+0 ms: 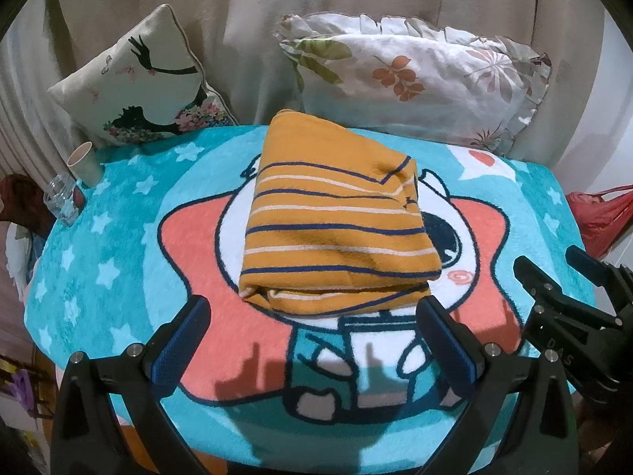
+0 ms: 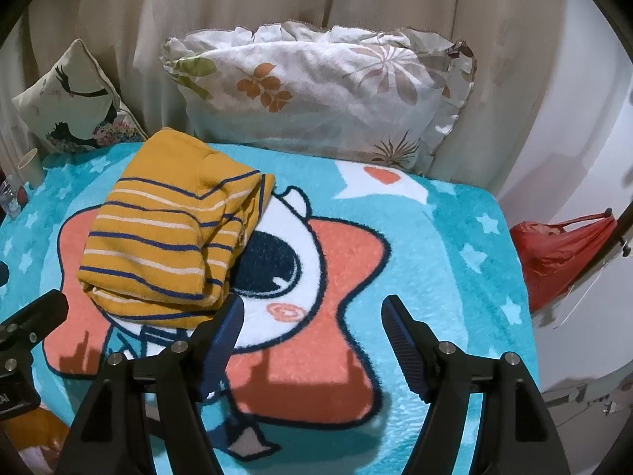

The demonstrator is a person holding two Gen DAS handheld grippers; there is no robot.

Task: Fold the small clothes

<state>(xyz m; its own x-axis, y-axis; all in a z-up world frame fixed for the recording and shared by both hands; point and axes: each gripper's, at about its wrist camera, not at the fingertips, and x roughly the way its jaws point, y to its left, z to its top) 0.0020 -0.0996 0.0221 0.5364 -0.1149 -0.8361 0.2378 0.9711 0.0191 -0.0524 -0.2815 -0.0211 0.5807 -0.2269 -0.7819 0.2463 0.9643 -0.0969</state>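
Note:
A mustard-yellow garment with navy and white stripes (image 1: 336,221) lies folded into a compact rectangle on the cartoon blanket (image 1: 118,245). It also shows in the right wrist view (image 2: 170,233), left of centre. My left gripper (image 1: 312,308) is open and empty, its jaws just short of the garment's near edge. My right gripper (image 2: 312,308) is open and empty, over the blanket (image 2: 455,245) to the right of the garment's near corner. It also shows in the left wrist view (image 1: 554,265) at the right edge.
Two pillows lean on the curtain at the back: a floral one (image 1: 415,75) and a smaller printed cushion (image 1: 138,83). A paper cup (image 1: 84,162) and a glass jar (image 1: 61,198) stand at the blanket's left edge. A red bag (image 2: 561,249) hangs beyond the right edge.

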